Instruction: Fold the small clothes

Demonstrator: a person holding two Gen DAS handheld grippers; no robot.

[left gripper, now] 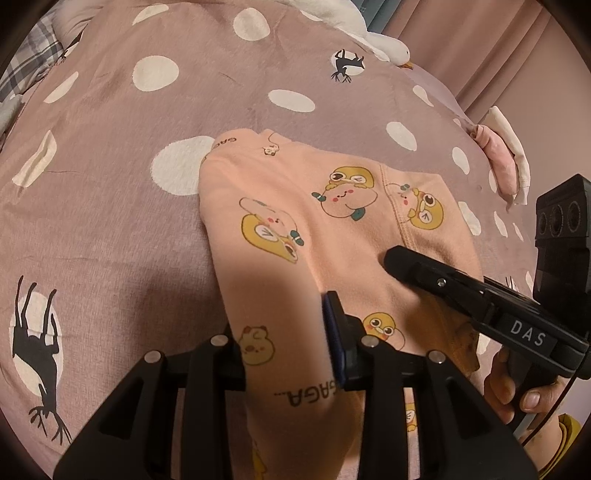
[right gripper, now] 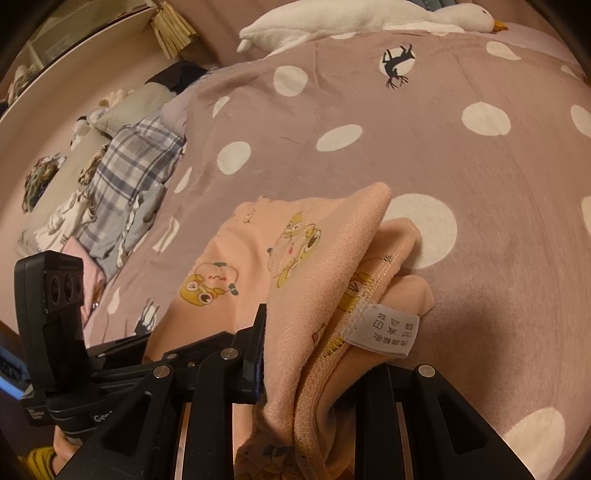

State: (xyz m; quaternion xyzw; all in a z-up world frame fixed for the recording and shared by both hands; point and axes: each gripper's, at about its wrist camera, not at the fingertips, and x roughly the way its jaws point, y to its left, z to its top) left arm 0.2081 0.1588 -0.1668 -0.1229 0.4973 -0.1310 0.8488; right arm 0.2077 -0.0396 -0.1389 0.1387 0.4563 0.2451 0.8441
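Note:
A small peach garment (left gripper: 332, 229) printed with yellow cartoon animals lies on a mauve polka-dot blanket (left gripper: 110, 184). My left gripper (left gripper: 291, 347) is shut on its near edge; only the right finger (left gripper: 336, 332) shows, the left one is under cloth. My right gripper (right gripper: 291, 339) is shut on the garment's (right gripper: 258, 258) other side, with bunched layers and a white care label (right gripper: 384, 328) draped over it. In the left wrist view the right gripper (left gripper: 399, 258) rests on the cloth at the right.
A white plush goose (right gripper: 369, 18) lies at the far edge of the bed. A plaid cloth (right gripper: 129, 166) and loose clothes lie at the left. A pink and white bundle (left gripper: 506, 162) sits at the blanket's right edge.

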